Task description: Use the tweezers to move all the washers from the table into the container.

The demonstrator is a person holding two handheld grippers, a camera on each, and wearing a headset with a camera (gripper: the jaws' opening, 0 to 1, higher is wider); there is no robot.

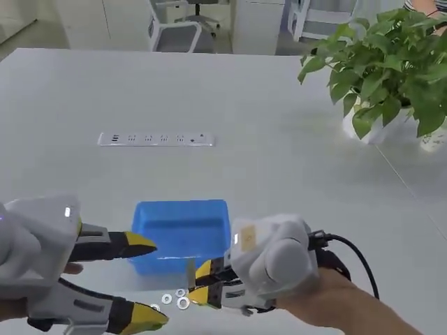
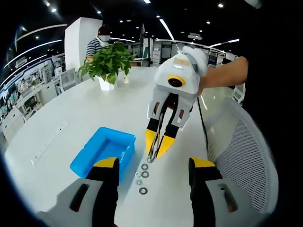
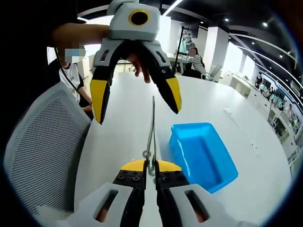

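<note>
Pick-up step: tweezers down at the washers beside the blue container.

My right tongs [image 3: 151,166] are clamped on the tweezers [image 3: 152,127], angled down so the tips sit at the little cluster of washers [image 2: 145,174] on the worktop [image 1: 265,160], just in front of the container [image 1: 180,205]. My left tongs [image 1: 148,283] hang apart and hold nothing, near the container's front left corner. I cannot tell whether a washer is pinched, since the tips are too small to read. Next I judge I must close the tips on one washer's rim, lift it cleanly, and carry it the short way over the near wall before letting go. A flat washer could slip from the tips on the way.
</note>
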